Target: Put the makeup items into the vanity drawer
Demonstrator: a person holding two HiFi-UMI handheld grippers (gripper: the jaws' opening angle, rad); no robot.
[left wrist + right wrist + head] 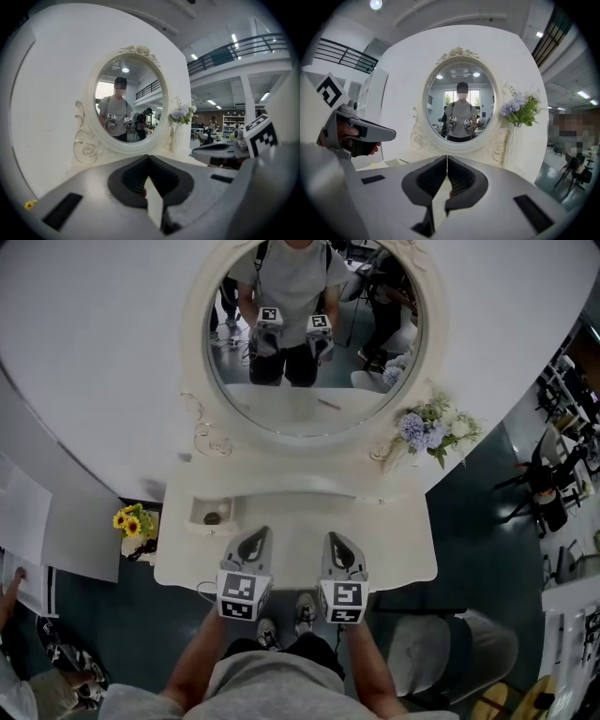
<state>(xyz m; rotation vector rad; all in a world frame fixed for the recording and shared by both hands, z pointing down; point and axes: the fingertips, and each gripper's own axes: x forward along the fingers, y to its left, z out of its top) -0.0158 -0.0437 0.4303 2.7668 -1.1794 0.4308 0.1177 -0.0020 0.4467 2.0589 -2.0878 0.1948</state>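
The white vanity [394, 540] stands under me with its oval mirror [309, 334] behind. At its left rear, a small open compartment [195, 512] holds one small dark round item [213, 517]. My left gripper [255, 538] and right gripper [337, 542] hover side by side over the vanity's front edge and point at the mirror. Both are shut with nothing between the jaws, as the left gripper view [149, 158] and the right gripper view [447, 158] show. No other makeup item is visible on the top.
A vase of lilac and white flowers [433, 427] stands at the vanity's right rear. Yellow sunflowers [131, 521] sit on a low stand left of it. A grey stool [450, 643] is at the front right. Another person's hand [11, 582] shows at far left.
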